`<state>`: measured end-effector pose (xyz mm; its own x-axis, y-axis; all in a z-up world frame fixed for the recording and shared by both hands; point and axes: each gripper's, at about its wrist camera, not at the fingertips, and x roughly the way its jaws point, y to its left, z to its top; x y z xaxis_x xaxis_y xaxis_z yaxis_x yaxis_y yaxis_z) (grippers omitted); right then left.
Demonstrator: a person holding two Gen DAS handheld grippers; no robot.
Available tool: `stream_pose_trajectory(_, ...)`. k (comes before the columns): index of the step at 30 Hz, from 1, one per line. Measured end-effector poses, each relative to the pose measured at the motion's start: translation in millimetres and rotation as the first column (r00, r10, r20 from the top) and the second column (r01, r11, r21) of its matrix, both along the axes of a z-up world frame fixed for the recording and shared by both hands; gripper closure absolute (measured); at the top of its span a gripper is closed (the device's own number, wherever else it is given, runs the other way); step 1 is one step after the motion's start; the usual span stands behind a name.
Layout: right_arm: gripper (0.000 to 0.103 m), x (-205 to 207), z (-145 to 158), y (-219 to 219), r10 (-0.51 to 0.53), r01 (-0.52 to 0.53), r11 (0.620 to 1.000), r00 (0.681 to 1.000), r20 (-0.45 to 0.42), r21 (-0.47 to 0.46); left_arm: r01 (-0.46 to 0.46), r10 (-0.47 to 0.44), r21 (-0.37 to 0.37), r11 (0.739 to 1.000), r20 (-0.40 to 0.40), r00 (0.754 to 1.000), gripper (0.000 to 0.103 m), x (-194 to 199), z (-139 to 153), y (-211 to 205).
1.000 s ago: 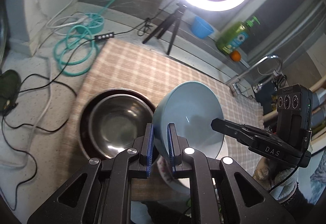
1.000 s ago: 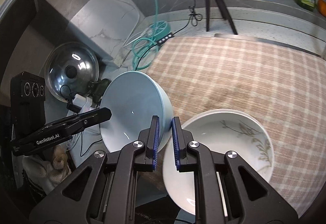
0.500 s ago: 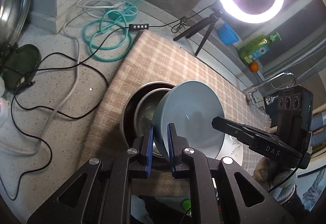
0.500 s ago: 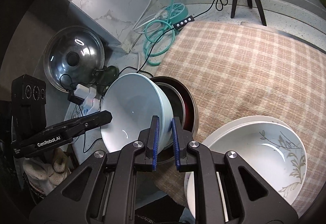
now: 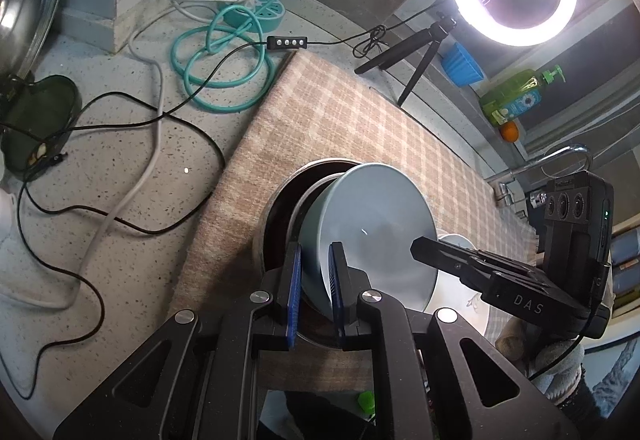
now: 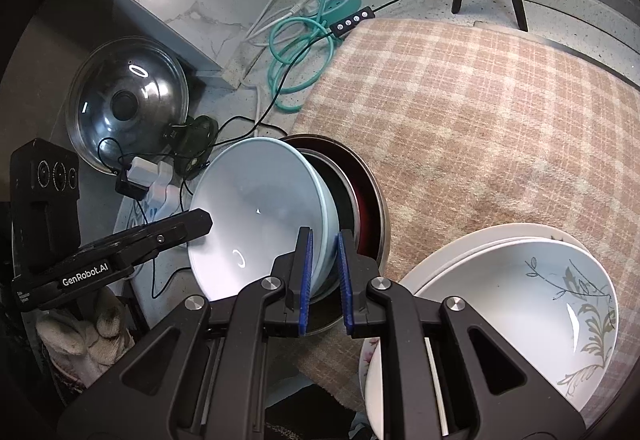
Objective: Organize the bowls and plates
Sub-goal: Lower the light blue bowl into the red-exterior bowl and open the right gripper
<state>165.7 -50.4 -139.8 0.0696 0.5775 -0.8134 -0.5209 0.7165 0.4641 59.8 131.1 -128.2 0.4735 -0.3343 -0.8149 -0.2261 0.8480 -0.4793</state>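
Observation:
Both grippers hold one light blue bowl (image 5: 372, 224) by opposite sides of its rim. My left gripper (image 5: 316, 292) is shut on the rim; my right gripper (image 6: 323, 276) is shut on the other side of the blue bowl (image 6: 256, 216). The bowl hangs tilted over a steel bowl (image 5: 300, 212) nested in a dark red dish (image 6: 366, 208) on the checked cloth (image 6: 480, 112). A white bowl with a leaf pattern (image 6: 520, 300) sits on stacked white plates (image 6: 448, 256) at the right.
A teal hose and power strip (image 5: 228, 52), black and white cables (image 5: 132, 144) and a pot lid (image 6: 124, 104) lie on the counter to the left. A ring light tripod (image 5: 420, 52), blue cup (image 5: 460, 64) and soap bottle (image 5: 520, 96) stand at the back.
Both grippers carried the blue bowl leftward from above the white bowl to over the steel bowl and dark red dish, lowering it closer to them.

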Motion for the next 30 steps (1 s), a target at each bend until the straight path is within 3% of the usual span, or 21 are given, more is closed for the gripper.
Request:
stream_pose_trajectory(15, 0.087, 0.3, -4.5, -0.4, 0.007, -0.007, 1.0, 1.0, -0.011, -0.028, 0.011, -0.011, 0.016, 1.0, -0.017, 1.0, 0.091, 4.0, -3.9, -2.8)
stream_pose_trajectory(30, 0.085, -2.7, 7.8, -6.8, 0.001, -0.001, 1.0, 1.0, 0.021, 0.008, 0.009, -0.009, 0.029, 1.0, 0.006, 1.0, 0.091, 0.0, 4.2, 1.0)
